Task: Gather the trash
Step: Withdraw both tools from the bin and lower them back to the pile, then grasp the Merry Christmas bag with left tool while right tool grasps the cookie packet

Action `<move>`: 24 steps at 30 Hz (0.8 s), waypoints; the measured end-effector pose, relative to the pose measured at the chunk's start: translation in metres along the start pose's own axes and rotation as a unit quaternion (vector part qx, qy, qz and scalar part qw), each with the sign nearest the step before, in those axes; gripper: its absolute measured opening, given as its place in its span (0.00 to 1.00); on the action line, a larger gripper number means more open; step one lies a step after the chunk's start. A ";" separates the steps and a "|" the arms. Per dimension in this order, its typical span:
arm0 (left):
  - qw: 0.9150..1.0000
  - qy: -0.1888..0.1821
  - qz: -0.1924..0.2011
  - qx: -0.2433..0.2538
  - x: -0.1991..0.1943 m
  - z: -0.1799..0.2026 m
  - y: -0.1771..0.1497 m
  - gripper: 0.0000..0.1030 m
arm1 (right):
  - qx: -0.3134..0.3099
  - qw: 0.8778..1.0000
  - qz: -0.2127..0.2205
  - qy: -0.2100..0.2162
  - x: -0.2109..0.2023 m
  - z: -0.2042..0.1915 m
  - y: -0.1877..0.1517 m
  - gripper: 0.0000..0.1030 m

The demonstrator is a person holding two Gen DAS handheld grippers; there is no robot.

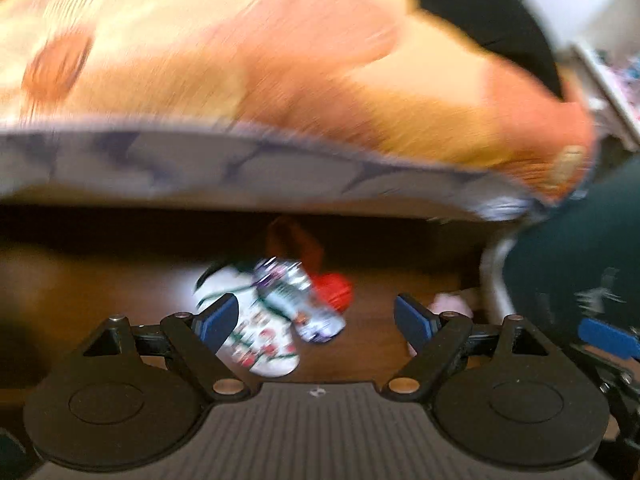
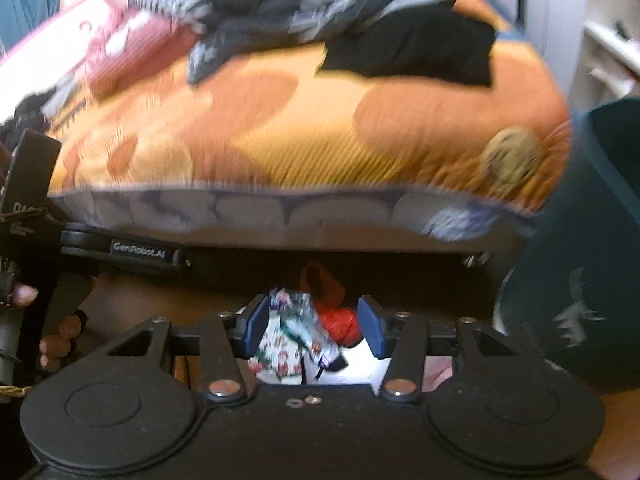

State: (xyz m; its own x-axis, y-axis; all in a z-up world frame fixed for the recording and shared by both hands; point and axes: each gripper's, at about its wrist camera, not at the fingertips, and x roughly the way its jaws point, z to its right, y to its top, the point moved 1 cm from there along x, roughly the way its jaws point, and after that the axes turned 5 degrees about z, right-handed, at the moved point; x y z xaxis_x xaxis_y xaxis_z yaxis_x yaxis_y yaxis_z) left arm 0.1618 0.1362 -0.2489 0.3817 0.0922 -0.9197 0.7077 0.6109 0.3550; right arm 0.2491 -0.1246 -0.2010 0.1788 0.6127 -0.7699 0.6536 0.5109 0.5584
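A pile of trash lies on the brown floor by the bed's edge: a white printed wrapper (image 1: 260,336), a silvery purple wrapper (image 1: 298,300) and a red crumpled piece (image 1: 334,290). My left gripper (image 1: 316,318) is open above the pile, its left finger over the white wrapper. In the right wrist view my right gripper (image 2: 314,330) is open with the white wrapper (image 2: 278,354), the silvery wrapper (image 2: 306,330) and the red piece (image 2: 340,322) between its fingers; I cannot tell whether it touches them. Both views are motion-blurred.
A bed with an orange patterned cover (image 1: 240,60) and grey mattress edge (image 2: 320,212) overhangs the pile. Dark clothes (image 2: 320,8) lie on the bed. A dark teal bag or bin (image 2: 592,248) stands at the right. My left gripper's body (image 2: 48,248) shows at the left.
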 end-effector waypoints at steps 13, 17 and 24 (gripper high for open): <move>0.978 0.105 -0.134 -0.117 0.150 -0.084 -0.042 0.83 | -0.058 0.993 -0.104 0.012 0.151 0.003 -0.029 0.48; 0.971 0.116 -0.167 -0.127 0.189 -0.096 -0.054 0.83 | -0.112 0.983 -0.144 0.002 0.194 -0.001 -0.043 0.48; 0.961 0.129 -0.200 -0.140 0.238 -0.112 -0.076 0.83 | -0.178 0.969 -0.168 0.018 0.251 -0.015 -0.053 0.48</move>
State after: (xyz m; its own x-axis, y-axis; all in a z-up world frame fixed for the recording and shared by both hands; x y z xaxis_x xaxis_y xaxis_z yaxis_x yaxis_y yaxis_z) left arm 0.1326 0.1995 -0.5131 -0.0730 -0.0247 -0.9970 0.5652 0.8226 -0.0618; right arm 0.2489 0.0110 -0.4189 -0.0300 0.3939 -0.9187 0.3732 0.8570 0.3553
